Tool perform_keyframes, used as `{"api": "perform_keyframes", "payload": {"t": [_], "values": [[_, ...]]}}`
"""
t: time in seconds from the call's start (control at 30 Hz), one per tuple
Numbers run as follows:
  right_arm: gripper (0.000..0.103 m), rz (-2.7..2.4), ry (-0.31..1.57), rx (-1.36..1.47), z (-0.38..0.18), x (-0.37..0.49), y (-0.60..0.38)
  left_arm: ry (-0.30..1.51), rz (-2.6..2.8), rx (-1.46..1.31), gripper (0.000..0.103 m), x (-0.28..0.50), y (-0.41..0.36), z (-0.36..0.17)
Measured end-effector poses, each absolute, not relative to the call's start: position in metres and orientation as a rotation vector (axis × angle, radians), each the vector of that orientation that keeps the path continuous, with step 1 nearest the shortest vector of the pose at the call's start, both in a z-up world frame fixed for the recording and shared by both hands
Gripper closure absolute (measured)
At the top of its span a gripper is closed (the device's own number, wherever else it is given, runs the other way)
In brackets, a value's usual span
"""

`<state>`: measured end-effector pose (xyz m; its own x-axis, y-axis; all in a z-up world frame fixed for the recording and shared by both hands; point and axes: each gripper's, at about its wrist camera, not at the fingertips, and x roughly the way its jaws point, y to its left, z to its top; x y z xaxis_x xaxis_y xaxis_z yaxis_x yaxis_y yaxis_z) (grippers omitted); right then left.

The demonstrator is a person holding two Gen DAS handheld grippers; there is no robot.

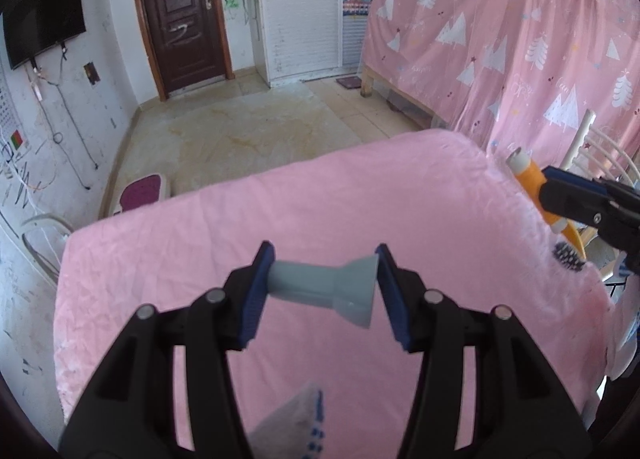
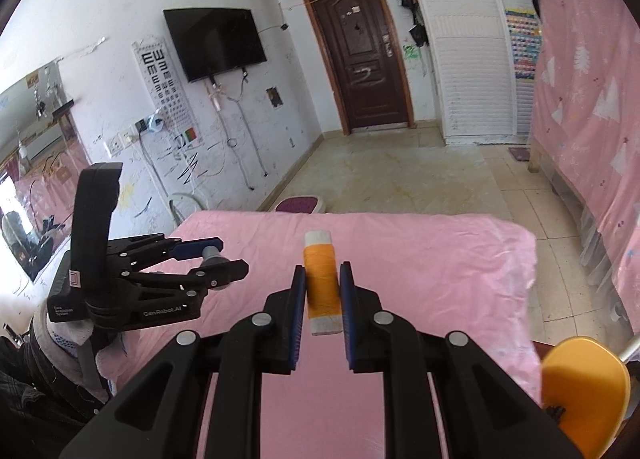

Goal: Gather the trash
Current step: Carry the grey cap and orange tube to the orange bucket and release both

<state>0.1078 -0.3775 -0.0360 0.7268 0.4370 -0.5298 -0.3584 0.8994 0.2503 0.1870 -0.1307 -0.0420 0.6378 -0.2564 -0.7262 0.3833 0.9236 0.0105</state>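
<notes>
Orange thread spool [image 2: 321,283] is clamped upright in the right gripper [image 2: 322,299] above the pink-covered worktop [image 2: 420,259], while the left gripper [image 1: 324,291] is clamped endwise on a grey flared plastic piece [image 1: 324,291].

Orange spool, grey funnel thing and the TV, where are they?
Orange spool [image 2: 321,283]: right wrist view, on its thread-wound middle.
Grey funnel [image 1: 320,286]: left wrist view, on its narrow stem.
TV [image 2: 215,43]: right wrist view, on the screen's centre.
</notes>
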Motion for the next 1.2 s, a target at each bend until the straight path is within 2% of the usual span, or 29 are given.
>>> {"api": "perform_keyframes", "payload": {"t": [0.67, 1.2], "values": [[0.096, 0.218, 0.482, 0.232, -0.026, 0.057, -0.519, 0.783, -0.576, 0.29, 0.053, 0.156, -0.326, -0.03], [0.096, 0.067, 0.421, 0.33, -0.048, 0.02, -0.628, 0.862, -0.75, 0.365, 0.053, 0.14, -0.472, -0.07]]}}
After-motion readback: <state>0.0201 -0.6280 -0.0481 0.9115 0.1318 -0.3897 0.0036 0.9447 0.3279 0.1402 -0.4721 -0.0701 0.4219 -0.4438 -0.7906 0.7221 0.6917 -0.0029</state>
